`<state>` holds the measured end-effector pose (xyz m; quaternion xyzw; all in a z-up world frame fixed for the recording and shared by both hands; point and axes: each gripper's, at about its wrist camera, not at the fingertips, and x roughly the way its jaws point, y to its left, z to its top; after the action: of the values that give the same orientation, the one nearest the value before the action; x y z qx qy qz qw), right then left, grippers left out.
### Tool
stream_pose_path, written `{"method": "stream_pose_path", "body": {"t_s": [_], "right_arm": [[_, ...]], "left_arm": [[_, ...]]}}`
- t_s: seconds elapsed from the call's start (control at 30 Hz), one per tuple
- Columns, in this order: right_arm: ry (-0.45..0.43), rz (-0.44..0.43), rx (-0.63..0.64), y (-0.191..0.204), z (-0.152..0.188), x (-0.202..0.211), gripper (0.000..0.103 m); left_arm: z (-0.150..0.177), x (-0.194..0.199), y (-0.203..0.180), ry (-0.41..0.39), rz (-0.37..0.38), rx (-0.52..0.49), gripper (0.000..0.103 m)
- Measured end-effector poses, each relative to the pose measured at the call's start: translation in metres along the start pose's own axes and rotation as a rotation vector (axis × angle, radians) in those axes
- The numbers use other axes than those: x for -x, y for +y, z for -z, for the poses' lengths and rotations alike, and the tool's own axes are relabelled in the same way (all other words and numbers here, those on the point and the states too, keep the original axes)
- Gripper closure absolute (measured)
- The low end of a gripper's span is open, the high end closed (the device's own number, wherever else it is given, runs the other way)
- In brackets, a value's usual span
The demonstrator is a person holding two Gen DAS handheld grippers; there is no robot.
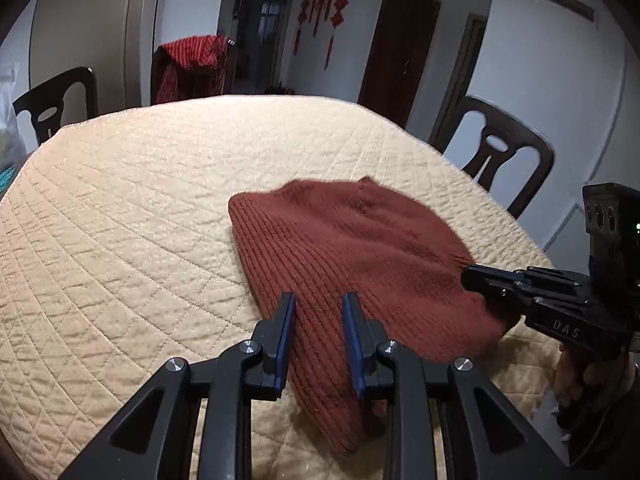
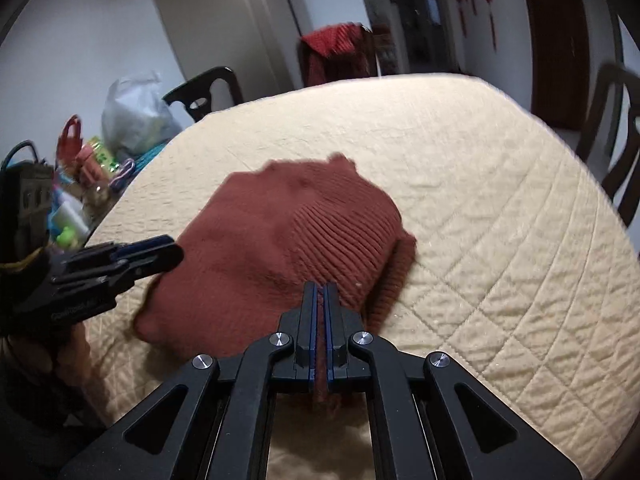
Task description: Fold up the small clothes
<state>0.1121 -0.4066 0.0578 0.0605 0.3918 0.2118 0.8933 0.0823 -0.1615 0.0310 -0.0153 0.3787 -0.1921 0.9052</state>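
A rust-red ribbed knit garment [image 1: 360, 232] [image 2: 280, 220] lies on the beige quilted table cover [image 1: 140, 200] [image 2: 480, 200], its near edge raised off the cover. My left gripper [image 1: 319, 298] holds the garment's near left part, and thick knit fills the gap between its blue pads. In the right wrist view the left gripper [image 2: 168, 252] meets the garment's left edge. My right gripper [image 2: 320, 286] is shut on the near right edge, with a thin strip of red knit pinched between the pads. In the left wrist view the right gripper [image 1: 466, 276] bites the garment's right side.
Dark wooden chairs [image 1: 508, 152] [image 1: 56, 100] stand around the table, one draped with red cloth [image 1: 192, 68]. A plastic bag [image 2: 132, 116] and small colourful clutter [image 2: 80, 184] sit beyond the table's left edge. A hand [image 1: 576, 372] holds the right gripper.
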Motion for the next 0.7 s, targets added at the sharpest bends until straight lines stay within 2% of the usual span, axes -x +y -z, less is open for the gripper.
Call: {"method": "stream_pose_path", "body": {"t_s": [0.4, 0.7], "right_arm": [[-0.028, 0.000, 0.018, 0.002, -0.006, 0.014, 0.101], [-0.016, -0.017, -0.015, -0.004, -0.008, 0.003, 0.100]], "left_arm": [[-0.003, 0.003, -0.001, -0.004, -0.022, 0.005, 0.076], [-0.008, 0.000, 0.003, -0.008, -0.032, 0.019, 0.075]]}}
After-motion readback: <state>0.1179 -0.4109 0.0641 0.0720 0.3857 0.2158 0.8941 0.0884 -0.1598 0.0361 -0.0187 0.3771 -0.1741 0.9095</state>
